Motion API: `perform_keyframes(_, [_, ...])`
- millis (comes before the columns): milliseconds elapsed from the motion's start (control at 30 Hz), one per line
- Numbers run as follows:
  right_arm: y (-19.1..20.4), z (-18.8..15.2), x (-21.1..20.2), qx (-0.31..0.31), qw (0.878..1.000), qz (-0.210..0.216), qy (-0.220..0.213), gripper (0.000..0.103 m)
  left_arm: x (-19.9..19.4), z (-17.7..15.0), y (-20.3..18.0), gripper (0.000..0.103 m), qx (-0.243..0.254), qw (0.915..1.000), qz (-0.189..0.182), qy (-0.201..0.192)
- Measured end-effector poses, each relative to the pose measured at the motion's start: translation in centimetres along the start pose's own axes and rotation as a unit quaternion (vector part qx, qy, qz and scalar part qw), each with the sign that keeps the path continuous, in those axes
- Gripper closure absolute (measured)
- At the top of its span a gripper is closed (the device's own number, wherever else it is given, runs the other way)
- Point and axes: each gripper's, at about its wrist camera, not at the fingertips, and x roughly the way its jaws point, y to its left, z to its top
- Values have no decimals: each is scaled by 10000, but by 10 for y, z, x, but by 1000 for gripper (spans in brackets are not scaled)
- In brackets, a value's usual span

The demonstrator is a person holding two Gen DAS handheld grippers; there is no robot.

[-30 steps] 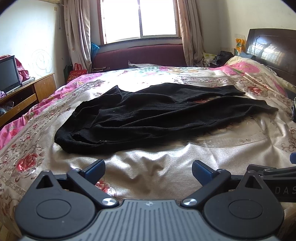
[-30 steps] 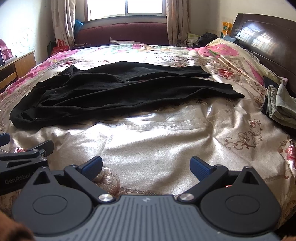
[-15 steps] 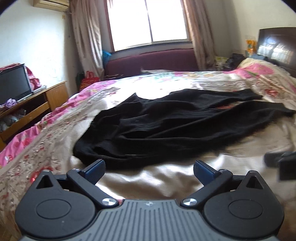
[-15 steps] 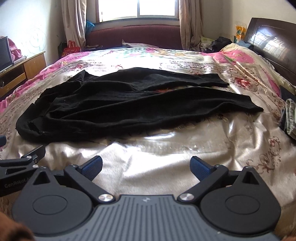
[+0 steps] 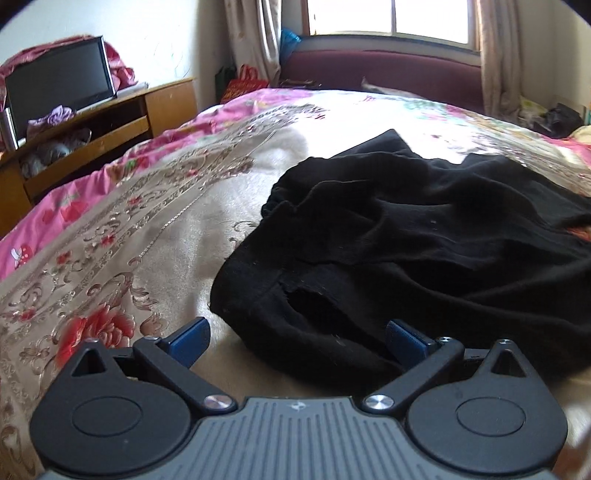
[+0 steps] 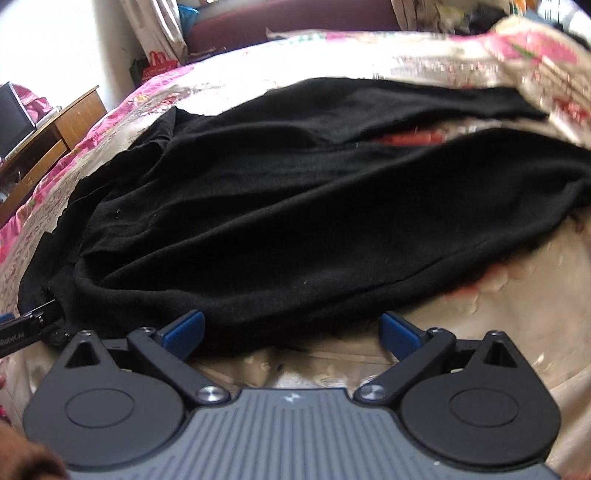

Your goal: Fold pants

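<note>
Black pants (image 5: pixel 424 236) lie spread on the floral bedspread (image 5: pixel 147 229), waist end to the left, legs running right. In the left wrist view my left gripper (image 5: pixel 297 338) is open, its blue fingertips astride the near corner of the waistband. In the right wrist view the pants (image 6: pixel 295 206) fill the middle, and my right gripper (image 6: pixel 291 332) is open at the near edge of the front leg. The left gripper's finger (image 6: pixel 26 326) shows at the far left, against the waist end.
A wooden TV stand (image 5: pixel 92 133) with a screen (image 5: pixel 59 86) stands left of the bed. A window with curtains (image 5: pixel 388 18) and a maroon bench (image 5: pixel 384 77) are behind the bed. Bare bedspread (image 6: pixel 517 295) lies right of the right gripper.
Both grippers have moved forward to the pants' near edge. The left one swung left toward the waist end; the right one closed in on the front leg. Both stay open.
</note>
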Motion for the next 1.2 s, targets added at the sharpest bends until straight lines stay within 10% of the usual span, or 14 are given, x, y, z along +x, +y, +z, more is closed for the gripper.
perform_keyframes(67, [1,-2,3,-34,10000,-36,-25,1,12,5,4,0,-104,9999,-9,110])
perform_keyframes(200, [12,3,11,-55,9999,40,-109,9,23,5,7,35,-260,9994,111,196])
perform_keyframes(333, [21,7,14,174,9991,354,-174,67,16,3,25,50,-450,9989,-84,124])
perform_keyframes(467, [30,7,11,278,9968,755,-1,93,6,-3,49,59,-519,9984,-245,-5])
perform_keyframes(700, [58,-18,5,66,9925,1178,336,93,-11,-8,66,63,-140,9995,255,-139])
perform_keyframes(933, [34,-9,-24,296,9887,1425,363,67,-30,-13,78,56,138,9982,557,-177])
perform_keyframes(1200, [-162,15,-85,1750,9780,-862,-737,41,-71,-12,23,53,809,9936,119,-775])
